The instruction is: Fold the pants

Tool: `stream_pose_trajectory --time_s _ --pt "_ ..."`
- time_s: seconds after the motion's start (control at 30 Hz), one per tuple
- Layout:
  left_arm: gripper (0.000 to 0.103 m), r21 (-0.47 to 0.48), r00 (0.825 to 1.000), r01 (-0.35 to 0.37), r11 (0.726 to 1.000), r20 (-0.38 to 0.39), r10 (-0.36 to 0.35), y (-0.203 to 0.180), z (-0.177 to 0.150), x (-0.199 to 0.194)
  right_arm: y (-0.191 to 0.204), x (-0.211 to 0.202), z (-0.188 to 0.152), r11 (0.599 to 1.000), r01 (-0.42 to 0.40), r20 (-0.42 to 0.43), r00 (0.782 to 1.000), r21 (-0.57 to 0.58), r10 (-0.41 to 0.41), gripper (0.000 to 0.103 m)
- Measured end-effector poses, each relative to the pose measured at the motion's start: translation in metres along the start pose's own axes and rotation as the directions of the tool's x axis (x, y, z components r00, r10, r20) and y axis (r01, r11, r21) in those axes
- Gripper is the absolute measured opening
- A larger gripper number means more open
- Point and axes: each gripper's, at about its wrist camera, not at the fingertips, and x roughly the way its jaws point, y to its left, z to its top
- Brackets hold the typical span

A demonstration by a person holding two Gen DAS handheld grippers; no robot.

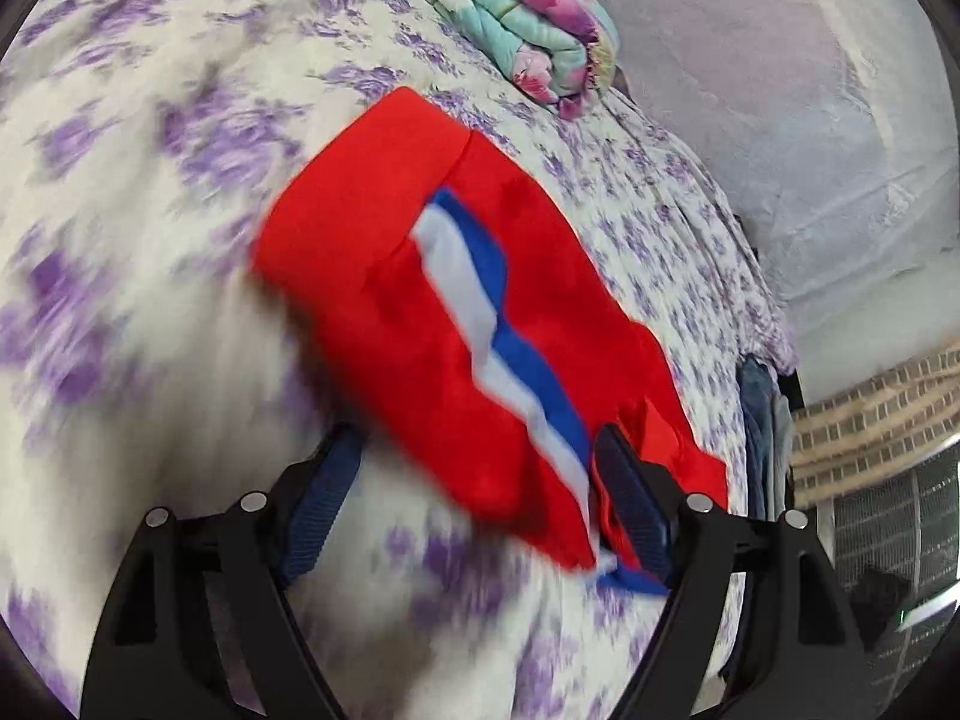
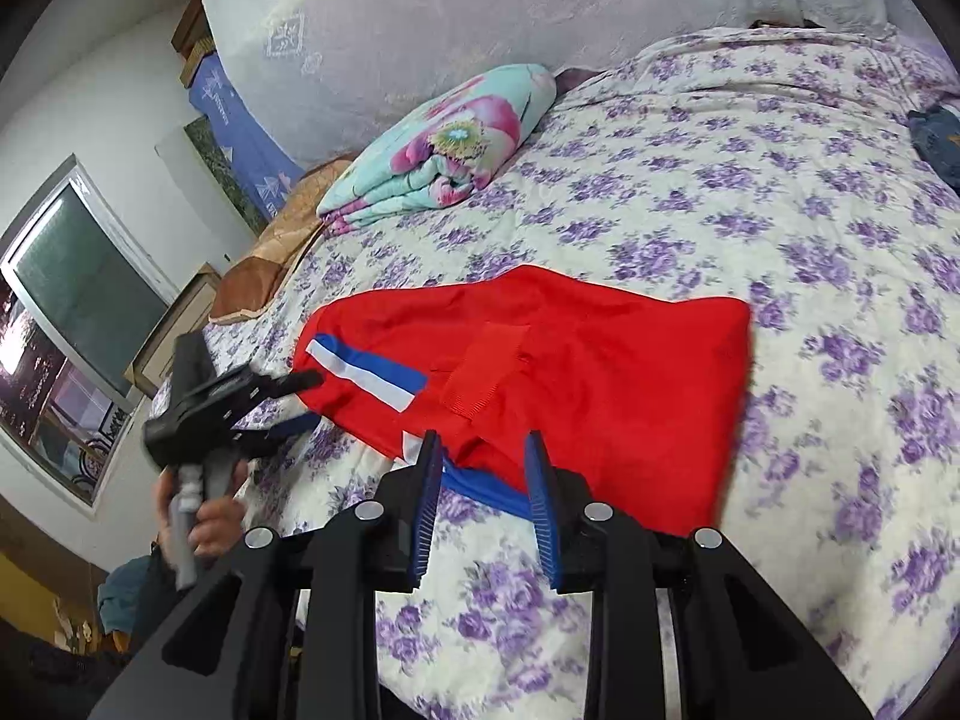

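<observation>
The red pants (image 2: 576, 360) with a blue and white side stripe (image 2: 366, 373) lie folded on the purple-flowered bedspread (image 2: 720, 192). In the left wrist view the pants (image 1: 432, 300) run from the middle down to my left gripper (image 1: 474, 450), which is open, with the cloth edge lying against its right finger (image 1: 630, 498). My right gripper (image 2: 483, 456) is open at the near edge of the pants, its jaws either side of the blue-trimmed hem. The left gripper (image 2: 282, 402) also shows in the right wrist view, at the pants' left end, held by a hand.
A folded turquoise floral quilt (image 2: 444, 144) lies at the head of the bed, also seen in the left wrist view (image 1: 516, 18). A padded headboard (image 2: 480, 12) stands behind. Dark denim clothes (image 2: 936, 138) lie at the far right. A window (image 2: 72, 312) is on the left.
</observation>
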Motion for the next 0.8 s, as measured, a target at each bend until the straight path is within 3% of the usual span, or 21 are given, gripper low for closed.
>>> stream_pose_trajectory --time_s 0.07,0.1,0.17,0.3,0.37,0.5,0.57,0.63,0.73,0.8 --pt "0.073 -0.014 1.0 -0.008 1.0 0.011 0.008 -0.003 0.01 0.009 -0.006 -0.006 -0.006 1.0 0.014 0.003 1.0 0.014 -0.014 0.029" --pt "0.051 -0.004 0.999 -0.03 1.0 0.019 0.03 -0.007 0.015 0.013 -0.007 -0.007 -0.008 1.0 0.021 0.001 1.0 0.019 -0.021 0.029" --pt "0.018 0.029 0.997 -0.069 0.997 0.019 0.068 -0.011 0.021 0.017 -0.011 -0.006 -0.011 0.999 0.042 -0.012 0.999 0.027 -0.041 0.03" --pt "0.014 0.106 0.987 -0.117 0.988 0.12 0.104 -0.023 0.011 0.005 -0.01 0.014 -0.01 0.998 0.06 -0.069 0.996 0.034 -0.057 0.035" --pt "0.014 0.17 0.976 -0.174 0.97 0.164 0.147 -0.037 0.003 -0.002 0.001 0.034 -0.003 0.999 0.03 -0.103 0.994 0.016 -0.028 0.035" --pt "0.014 0.212 0.974 -0.174 0.962 0.183 0.136 -0.049 0.0 -0.013 0.041 0.085 0.026 0.997 -0.051 -0.162 0.986 -0.064 0.04 0.035" --pt "0.014 0.221 0.974 -0.17 0.96 0.185 0.13 -0.052 0.0 -0.016 0.059 0.116 0.041 0.992 -0.089 -0.201 0.977 -0.092 0.07 0.026" --pt "0.014 0.229 0.973 -0.177 0.957 0.188 0.135 -0.053 0.0 -0.016 0.072 0.145 0.052 0.991 -0.065 -0.227 0.973 -0.113 0.038 0.014" --pt "0.014 0.224 0.975 -0.168 0.96 0.178 0.129 -0.05 0.001 -0.014 0.075 0.183 0.059 0.994 -0.056 -0.293 0.956 -0.096 0.026 0.012" --pt "0.014 0.221 0.978 -0.16 0.962 0.17 0.124 -0.047 0.002 -0.013 0.074 0.207 0.055 0.995 -0.009 -0.345 0.938 -0.1 -0.027 0.012"
